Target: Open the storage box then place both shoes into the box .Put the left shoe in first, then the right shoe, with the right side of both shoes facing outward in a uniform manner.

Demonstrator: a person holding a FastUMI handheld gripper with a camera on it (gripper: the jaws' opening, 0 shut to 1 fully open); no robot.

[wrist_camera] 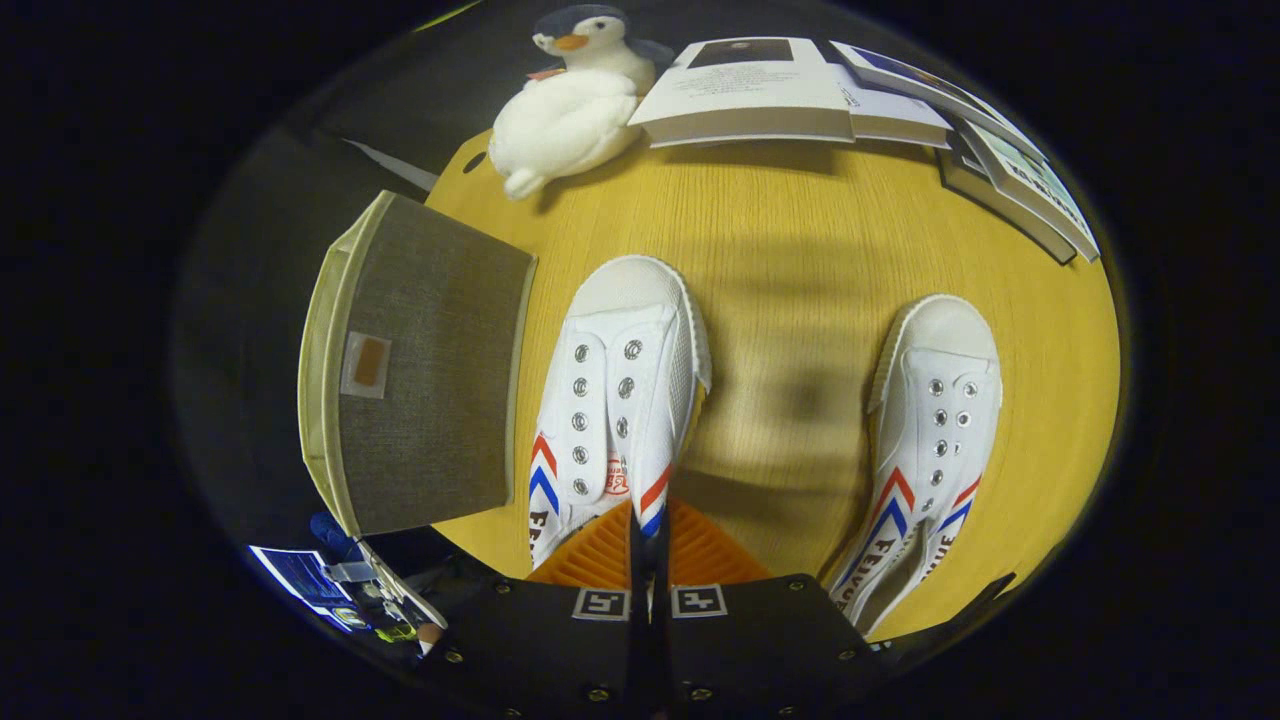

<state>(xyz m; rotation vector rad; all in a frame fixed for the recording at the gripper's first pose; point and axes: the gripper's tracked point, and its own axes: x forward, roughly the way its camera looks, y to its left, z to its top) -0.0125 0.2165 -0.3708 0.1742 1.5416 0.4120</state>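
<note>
Gripper view: two white shoes on a yellow wooden table, with the gripper pinching one.

The fingers are closed on the side wall of the left shoe, near its heel. The storage box, lid closed, sits just beside that shoe; the right shoe lies well apart on its other side. Beyond the left shoe sit a plush penguin and stacked books. Dark floor surrounds the table.
</note>
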